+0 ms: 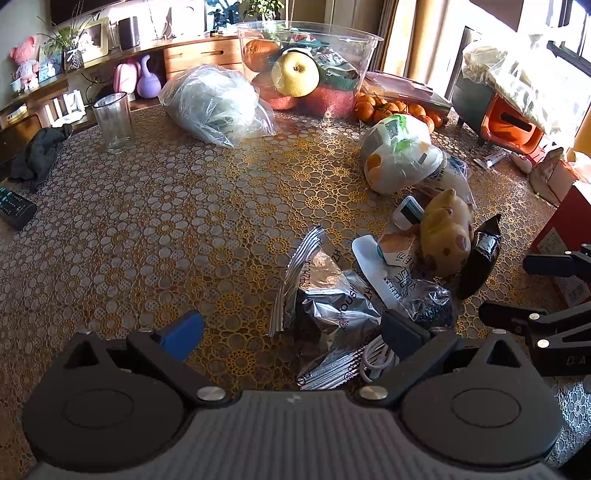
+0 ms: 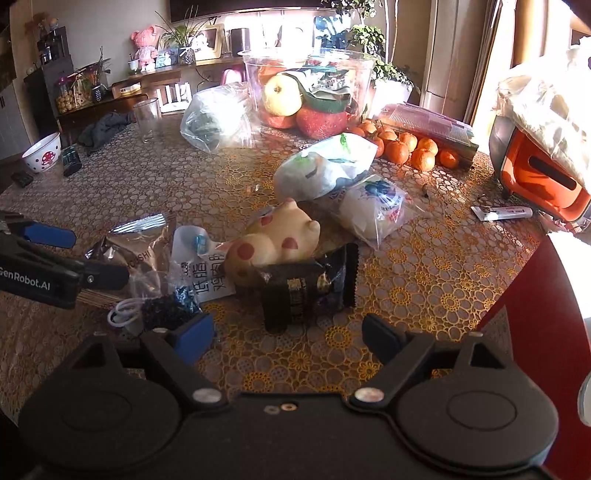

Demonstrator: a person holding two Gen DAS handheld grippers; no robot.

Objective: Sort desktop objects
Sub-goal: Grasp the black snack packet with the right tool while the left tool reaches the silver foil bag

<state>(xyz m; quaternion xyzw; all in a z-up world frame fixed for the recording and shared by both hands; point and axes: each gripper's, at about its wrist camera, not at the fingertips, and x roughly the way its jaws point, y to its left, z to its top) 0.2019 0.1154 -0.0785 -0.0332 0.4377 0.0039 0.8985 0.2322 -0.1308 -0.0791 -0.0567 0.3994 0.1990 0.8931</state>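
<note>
Tabletop [image 1: 147,229] has a gold floral lace-pattern cover, sunlit on the far right side. Behind it a long wooden sideboard [image 1: 199,55] with drawers runs along a pale wall [image 2: 110,22]. On the sideboard: photo frame [image 2: 208,40], potted plant [image 1: 70,44], pink plush doll [image 2: 146,44]. Window [image 1: 569,33] at right lets in hard daylight, with beige curtains [image 1: 406,37] beside it.
</note>
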